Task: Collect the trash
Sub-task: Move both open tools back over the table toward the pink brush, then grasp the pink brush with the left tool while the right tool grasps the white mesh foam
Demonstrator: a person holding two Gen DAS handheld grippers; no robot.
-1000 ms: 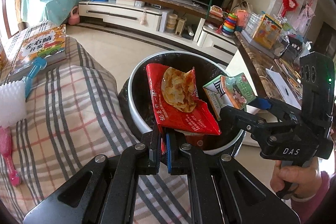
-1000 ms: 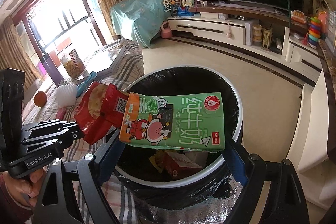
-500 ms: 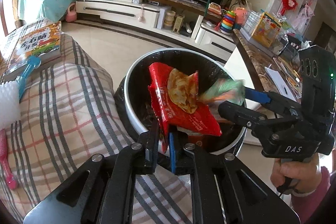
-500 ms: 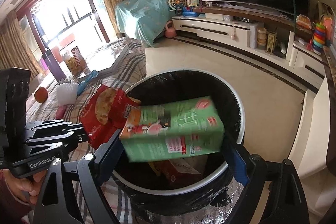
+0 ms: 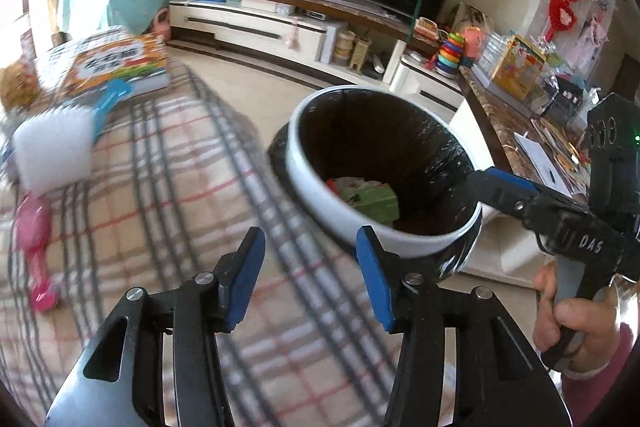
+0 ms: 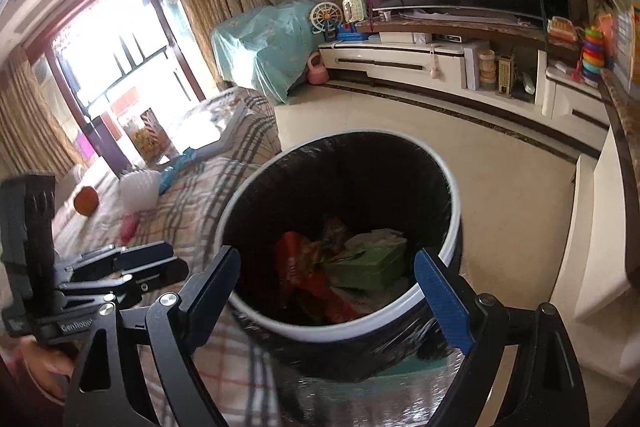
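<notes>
**Both fingers empty; trash in bin**

Left gripper (image 5: 310,255) had just been opening, nothing between its fingers. Right gripper (image 6: 328,279) stood wide, empty. Red wrapper (image 6: 296,267) and green carton (image 6: 368,263) lay inside the bin (image 6: 448,251), beside the plaid-covered counter (image 5: 160,195).

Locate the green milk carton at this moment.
The green milk carton lies at the bottom of the round white-rimmed trash bin with a black liner, right of the red snack wrapper in the right wrist view.

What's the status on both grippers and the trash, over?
Left gripper just opened, empty. Right gripper open, empty. Red snack wrapper and green milk carton inside trash bin. Nothing blocking.
</notes>
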